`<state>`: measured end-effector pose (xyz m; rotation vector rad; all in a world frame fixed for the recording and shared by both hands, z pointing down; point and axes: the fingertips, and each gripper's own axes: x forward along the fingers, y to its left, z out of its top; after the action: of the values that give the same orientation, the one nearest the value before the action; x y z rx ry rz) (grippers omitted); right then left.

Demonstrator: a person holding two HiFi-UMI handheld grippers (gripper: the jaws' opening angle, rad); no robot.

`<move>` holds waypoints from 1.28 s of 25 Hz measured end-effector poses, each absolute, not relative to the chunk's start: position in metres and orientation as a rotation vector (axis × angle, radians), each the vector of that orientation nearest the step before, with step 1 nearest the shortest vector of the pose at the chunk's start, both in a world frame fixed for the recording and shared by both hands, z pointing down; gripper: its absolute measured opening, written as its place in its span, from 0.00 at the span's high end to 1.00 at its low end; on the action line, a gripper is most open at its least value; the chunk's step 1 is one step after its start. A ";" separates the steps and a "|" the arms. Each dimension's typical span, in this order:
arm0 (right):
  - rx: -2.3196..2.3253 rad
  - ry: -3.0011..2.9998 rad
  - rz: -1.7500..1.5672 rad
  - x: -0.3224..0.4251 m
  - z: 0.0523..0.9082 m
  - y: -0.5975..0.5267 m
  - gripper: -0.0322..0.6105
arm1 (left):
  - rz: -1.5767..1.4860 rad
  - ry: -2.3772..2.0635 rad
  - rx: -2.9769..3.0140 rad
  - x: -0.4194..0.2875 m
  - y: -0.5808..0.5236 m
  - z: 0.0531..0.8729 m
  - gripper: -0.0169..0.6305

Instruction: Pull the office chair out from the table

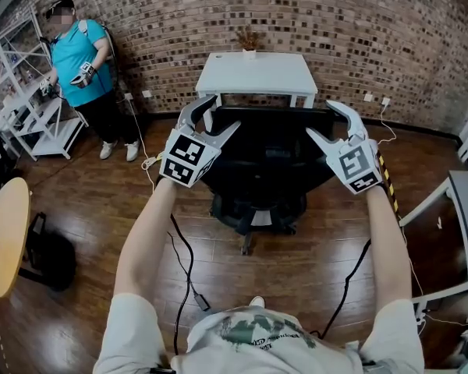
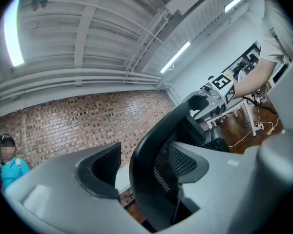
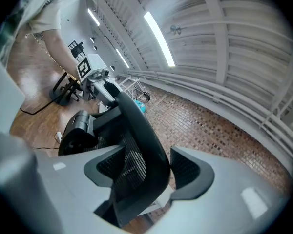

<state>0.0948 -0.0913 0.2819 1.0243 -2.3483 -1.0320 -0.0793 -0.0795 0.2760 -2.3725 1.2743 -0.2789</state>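
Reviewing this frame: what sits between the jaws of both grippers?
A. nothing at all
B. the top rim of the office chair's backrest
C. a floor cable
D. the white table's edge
B: each gripper view shows the black backrest rim of the office chair running between that gripper's jaws, left gripper and right gripper alike, with the jaws standing open around it.

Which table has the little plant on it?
The white table against the brick wall, beyond the black chair. The round wooden table and grey desk stand off to the sides.
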 end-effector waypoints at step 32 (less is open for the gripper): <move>1.179 -2.455 -0.933 0.046 0.297 0.113 0.58 | 0.034 1.173 -2.592 -0.027 0.102 0.307 0.62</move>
<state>0.0457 0.1130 0.2969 1.1788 -2.4547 -0.9328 -0.0274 0.1023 0.3072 -2.5923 1.1733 0.0338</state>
